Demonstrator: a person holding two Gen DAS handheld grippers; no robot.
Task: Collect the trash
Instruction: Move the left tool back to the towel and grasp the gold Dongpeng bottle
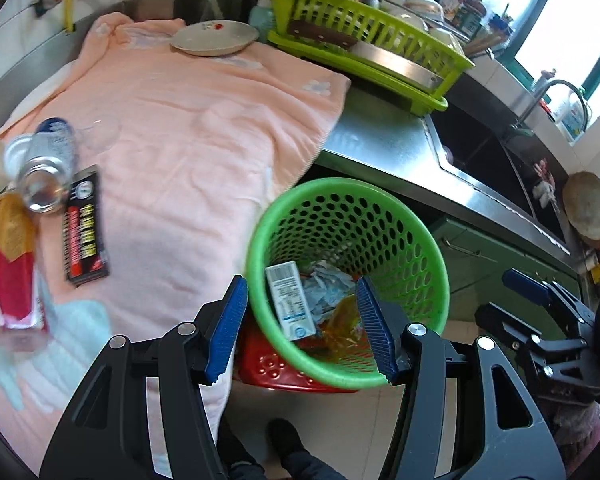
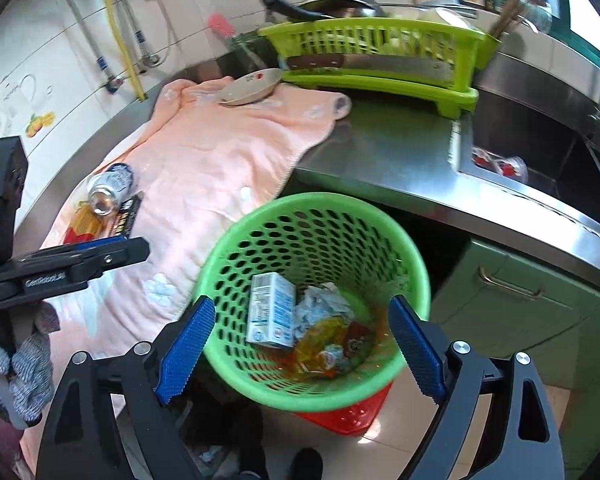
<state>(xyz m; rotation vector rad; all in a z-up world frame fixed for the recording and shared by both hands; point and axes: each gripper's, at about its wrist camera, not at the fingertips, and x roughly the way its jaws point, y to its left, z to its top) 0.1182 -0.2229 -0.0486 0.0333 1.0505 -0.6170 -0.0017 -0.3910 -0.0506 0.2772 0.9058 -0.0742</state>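
Hanging over the green perforated plastic waste basket (image 1: 348,280), the left gripper (image 1: 302,328) and the right gripper (image 2: 302,354) both have their jaws apart with nothing between them. Inside the basket lie a small white carton (image 2: 271,310), crumpled paper and yellow wrappers. Out on the pink towel (image 1: 188,148) covering the worktop, the remaining trash sits close together: a shiny aluminium can (image 1: 44,172) on its side, a flat black-and-red packet (image 1: 85,226) and a yellow-and-red crisp bag (image 1: 14,264). The can looks light, smooth and easily dented, so a gentle grip across its round body should suit; the packets look limp, best pinched at an edge.
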